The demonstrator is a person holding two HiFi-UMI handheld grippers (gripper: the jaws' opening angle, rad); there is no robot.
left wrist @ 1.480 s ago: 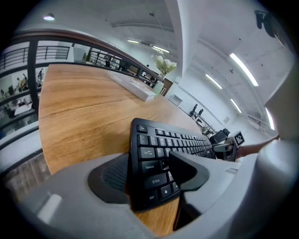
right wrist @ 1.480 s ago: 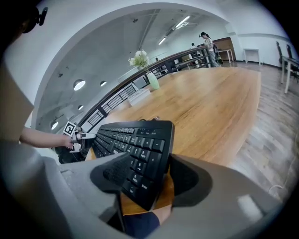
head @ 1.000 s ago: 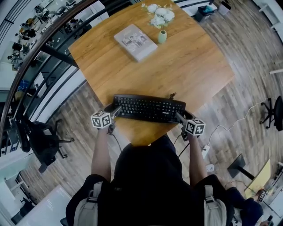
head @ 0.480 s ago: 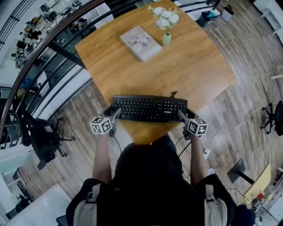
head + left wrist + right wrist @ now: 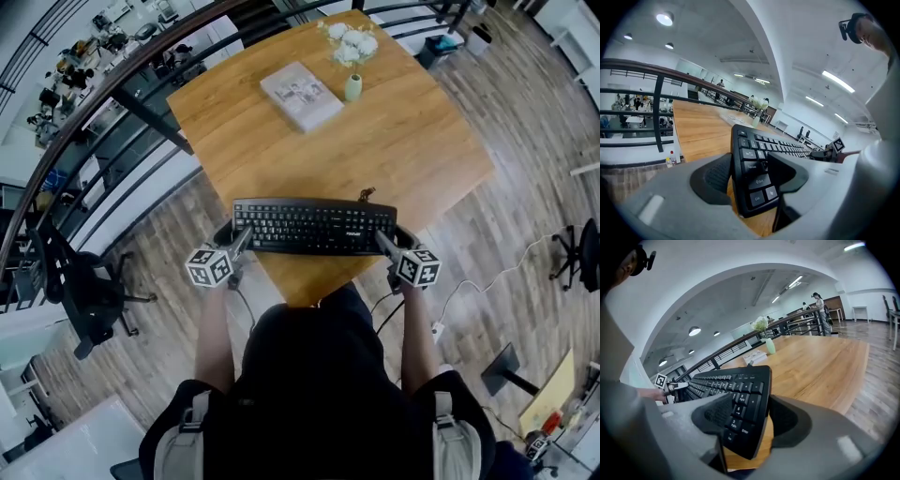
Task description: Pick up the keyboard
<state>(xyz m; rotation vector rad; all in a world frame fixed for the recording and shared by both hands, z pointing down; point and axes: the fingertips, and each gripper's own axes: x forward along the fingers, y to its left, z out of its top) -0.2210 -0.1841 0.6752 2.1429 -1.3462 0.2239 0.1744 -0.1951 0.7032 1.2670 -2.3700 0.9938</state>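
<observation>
Keyboard: black keyboard [image 5: 314, 227] held level across the near corner of the table [image 5: 412, 141], its long side toward the person. In both gripper views bare wood shows under its ends, so it looks to be off the top.
Left gripper: left gripper [image 5: 245, 236] is clamped on the keyboard's left end. In its own view one pad lies over the corner keys and the other sits against the opposite face.
Right gripper: right gripper [image 5: 382, 242] is clamped on the right end, by the number pad, one pad on the keys and one behind the board.
Cable: a short dark cable [image 5: 366, 195] leaves the keyboard's far edge near its right end and lies on the wood.
Book: book [image 5: 300, 95] lies flat at the far part of the table, well apart from the keyboard.
Vase: small pale green vase [image 5: 352, 87] with white flowers [image 5: 351, 42] stands just beside the book, on its right, upright.
Path over table: only bare wood lies between the keyboard and the book.
Surroundings: dark railing [image 5: 122, 103] runs past the table's left side; a black chair [image 5: 89, 291] stands on the floor at left; a white lead and power strip [image 5: 436, 328] lie on the floor at right.
Person: body directly below the keyboard, both forearms stretched to the grippers.
</observation>
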